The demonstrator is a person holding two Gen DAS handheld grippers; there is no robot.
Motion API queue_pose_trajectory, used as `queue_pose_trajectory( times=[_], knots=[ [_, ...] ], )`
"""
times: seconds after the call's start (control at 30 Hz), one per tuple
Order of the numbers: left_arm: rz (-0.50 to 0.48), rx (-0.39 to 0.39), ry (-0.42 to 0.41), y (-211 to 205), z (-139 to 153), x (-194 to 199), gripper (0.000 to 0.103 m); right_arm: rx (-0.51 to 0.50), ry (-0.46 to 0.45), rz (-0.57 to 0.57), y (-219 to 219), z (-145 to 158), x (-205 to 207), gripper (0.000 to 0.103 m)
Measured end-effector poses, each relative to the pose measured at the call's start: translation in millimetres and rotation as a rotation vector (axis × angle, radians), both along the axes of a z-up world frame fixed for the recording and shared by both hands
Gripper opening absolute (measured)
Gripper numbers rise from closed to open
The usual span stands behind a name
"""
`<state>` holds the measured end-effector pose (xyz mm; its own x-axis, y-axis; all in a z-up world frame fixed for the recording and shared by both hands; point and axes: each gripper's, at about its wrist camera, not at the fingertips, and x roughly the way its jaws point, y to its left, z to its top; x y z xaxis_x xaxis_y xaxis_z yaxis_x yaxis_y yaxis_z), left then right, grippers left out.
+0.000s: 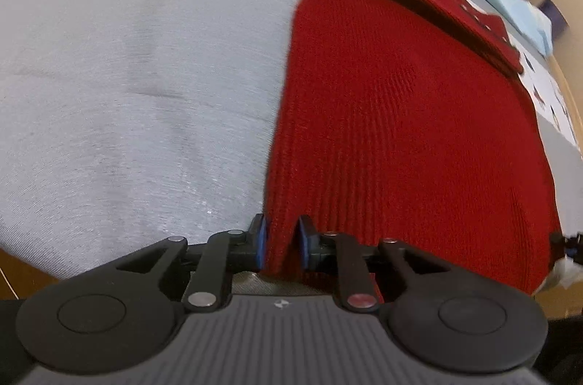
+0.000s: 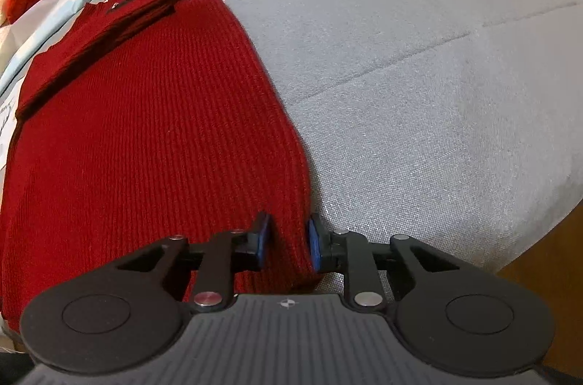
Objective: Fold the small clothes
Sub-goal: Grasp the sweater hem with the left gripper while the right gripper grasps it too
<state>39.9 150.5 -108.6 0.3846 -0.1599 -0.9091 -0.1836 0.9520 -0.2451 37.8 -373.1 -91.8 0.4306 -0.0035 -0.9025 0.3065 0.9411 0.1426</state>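
Red knit garment (image 1: 400,129) on grey cloth (image 1: 127,93), both hand-held grippers (image 1: 281,244) (image 2: 288,244) pinching its corners

2 low wrist views, each at one near corner of the red knit garment (image 1: 400,129).

Left camera sits close over the gray cloth (image 1: 127,93), facing forward along the garment's left edge; right camera mirrors it along the right edge; both share the garment's folded far end.

Red knit garment (image 2: 153,115) cut off at left edge.
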Motion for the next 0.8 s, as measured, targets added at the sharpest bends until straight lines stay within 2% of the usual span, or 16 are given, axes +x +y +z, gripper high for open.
queue_pose_trajectory(
  times=[0.23, 0.27, 0.3, 0.33, 0.43, 0.5, 0.57, 0.63, 0.7, 0.8],
  knots=[
    [-0.021, 0.039, -0.013, -7.6, 1.6, 1.3, 0.021, -0.016, 0.001, 0.014, 3.5, -2.0, 1.3, 0.025],
    [-0.022, 0.035, -0.011, -6.9, 2.2, 1.6, 0.014, -0.02, 0.002, 0.02, 4.5, -2.1, 1.8, 0.023],
    [-0.019, 0.021, -0.017, -5.7, 4.6, 0.3, 0.012, -0.027, 0.001, 0.025, 6.3, -1.8, 1.9, 0.015],
    [-0.008, 0.007, -0.03, -2.3, 8.4, -2.1, 0.011, -0.036, -0.005, 0.045, 8.2, -1.0, 1.9, 0.013],
    [0.009, -0.004, -0.082, 5.1, 23.7, -11.0, 0.01, -0.076, -0.094, 0.054, 10.3, 17.1, -2.4, 0.01],
    [0.005, -0.013, -0.104, 5.8, 29.1, -15.2, 0.01, -0.05, -0.149, 0.043, 6.9, 27.8, -6.1, 0.01],
    [0.0, -0.01, -0.086, 4.8, 26.1, -15.1, 0.012, -0.044, -0.129, 0.034, 4.2, 25.7, -6.8, 0.011],
    [0.007, -0.055, -0.026, 6.5, 14.1, -11.1, 0.012, -0.026, -0.055, 0.025, 1.8, 12.7, -3.3, 0.013],
    [0.016, -0.08, 0.023, 7.2, 2.4, -6.9, 0.018, -0.037, -0.001, 0.024, 3.4, 1.9, 0.4, 0.022],
    [0.02, -0.076, 0.017, 8.9, -1.3, -2.1, 0.02, -0.072, 0.011, 0.046, 8.2, -0.8, 4.5, 0.022]
  ],
)
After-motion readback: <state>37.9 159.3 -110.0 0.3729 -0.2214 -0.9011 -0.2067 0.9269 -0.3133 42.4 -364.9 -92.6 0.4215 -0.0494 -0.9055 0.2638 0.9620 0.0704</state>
